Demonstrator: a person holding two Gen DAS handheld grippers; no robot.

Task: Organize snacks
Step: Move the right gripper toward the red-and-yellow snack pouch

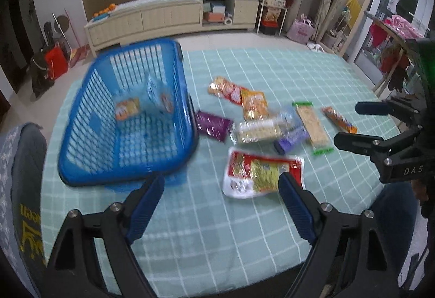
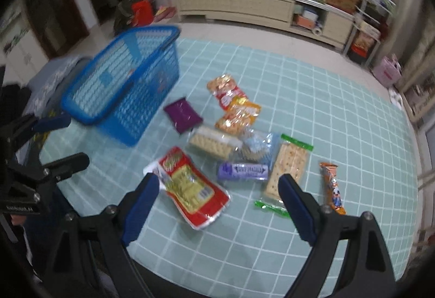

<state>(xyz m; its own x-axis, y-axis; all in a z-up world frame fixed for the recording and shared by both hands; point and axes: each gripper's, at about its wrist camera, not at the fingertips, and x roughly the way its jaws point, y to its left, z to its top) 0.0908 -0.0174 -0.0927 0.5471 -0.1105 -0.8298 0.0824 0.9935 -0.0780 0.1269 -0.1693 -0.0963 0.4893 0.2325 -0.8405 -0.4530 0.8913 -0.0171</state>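
We had barely begun: two or three snacks lay in the basket (image 1: 127,118), nine packets (image 2: 236,151) beside it on the worktop (image 2: 339,118); left gripper (image 1: 221,190) and right gripper (image 2: 218,189) gaped empty.

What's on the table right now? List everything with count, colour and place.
basket: 1, blue, table's left; about three packets inside
purple pouch: 1, beside basket
orange-red packets: 2, overlapping, far end of pile
clear cracker packs: 2, middle; second has green ends
bluish bag: 1, between them
purple bar: 1, pile centre
red-white pack: 1, nearest
orange stick: 1, far right
tablecloth: 1, green checked
left gripper: jaws open, empty
right gripper: jaws open, empty
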